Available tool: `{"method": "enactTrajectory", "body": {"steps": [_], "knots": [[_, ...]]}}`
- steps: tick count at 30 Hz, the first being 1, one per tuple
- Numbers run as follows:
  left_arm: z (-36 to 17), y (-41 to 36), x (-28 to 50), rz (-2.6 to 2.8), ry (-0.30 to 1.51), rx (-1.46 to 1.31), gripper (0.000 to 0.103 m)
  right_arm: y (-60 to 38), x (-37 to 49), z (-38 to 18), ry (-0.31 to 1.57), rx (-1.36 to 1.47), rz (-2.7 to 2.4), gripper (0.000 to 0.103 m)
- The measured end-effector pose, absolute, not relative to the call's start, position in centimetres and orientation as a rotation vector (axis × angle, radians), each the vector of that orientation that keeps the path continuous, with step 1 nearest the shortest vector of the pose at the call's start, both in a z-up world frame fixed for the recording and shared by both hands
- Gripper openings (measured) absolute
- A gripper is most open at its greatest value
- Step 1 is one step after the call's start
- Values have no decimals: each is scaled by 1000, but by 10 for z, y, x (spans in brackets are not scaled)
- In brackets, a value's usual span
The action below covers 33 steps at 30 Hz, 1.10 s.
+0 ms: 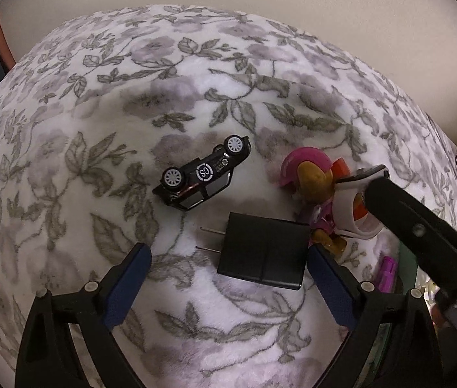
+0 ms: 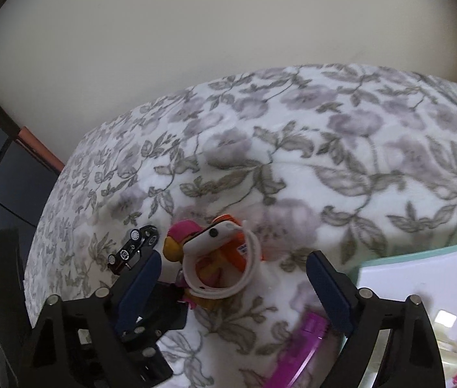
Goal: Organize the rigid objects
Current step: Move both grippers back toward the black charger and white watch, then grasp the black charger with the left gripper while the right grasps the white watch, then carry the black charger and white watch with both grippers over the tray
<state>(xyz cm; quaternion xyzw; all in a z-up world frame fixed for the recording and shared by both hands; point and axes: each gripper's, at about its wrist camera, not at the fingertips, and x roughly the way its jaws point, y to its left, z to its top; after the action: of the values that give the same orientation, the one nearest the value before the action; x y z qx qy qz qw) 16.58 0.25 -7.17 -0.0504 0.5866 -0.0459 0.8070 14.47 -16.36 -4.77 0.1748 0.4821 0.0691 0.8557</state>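
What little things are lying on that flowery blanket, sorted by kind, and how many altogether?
Toy car: 1
Toy figure, pink and orange: 1
White watch, lying on the figure: 1
Black plug: 1
Purple thing, too blurred to name: 1
Total: 5

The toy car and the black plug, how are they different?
The toy car lies tipped over with its white wheels showing; the black plug lies flat. The car has wheels and a round badge; the plug is a plain block with two metal prongs. Both are black and rest on the flowery blanket.
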Motion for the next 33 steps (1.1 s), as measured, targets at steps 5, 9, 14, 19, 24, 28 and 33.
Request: {"method": "enactTrajectory", "body": {"steps": [5, 9, 14, 19, 24, 28, 33], "knots": [[-74, -2, 168, -123, 1263, -111, 80, -156, 150, -54, 1016, 364, 184, 91], [-79, -3, 169, -128, 1273, -112, 76, -155, 151, -60, 1029, 367, 176, 78], [-79, -3, 171, -134, 1270, -122, 69, -153, 150, -59, 1023, 362, 174, 59], [-77, 3, 168, -129, 1265, -137, 69, -154, 148, -57, 1026, 380, 185, 59], [-67, 11, 165, -110, 1248, -155, 69, -163, 141, -42, 998, 407, 186, 59], [-50, 13, 160, -117, 1220, -170, 69, -174, 131, -24, 963, 429, 177, 59], [-25, 7, 153, -142, 1178, -182, 69, -191, 115, -6, 943, 463, 144, 59]]}}
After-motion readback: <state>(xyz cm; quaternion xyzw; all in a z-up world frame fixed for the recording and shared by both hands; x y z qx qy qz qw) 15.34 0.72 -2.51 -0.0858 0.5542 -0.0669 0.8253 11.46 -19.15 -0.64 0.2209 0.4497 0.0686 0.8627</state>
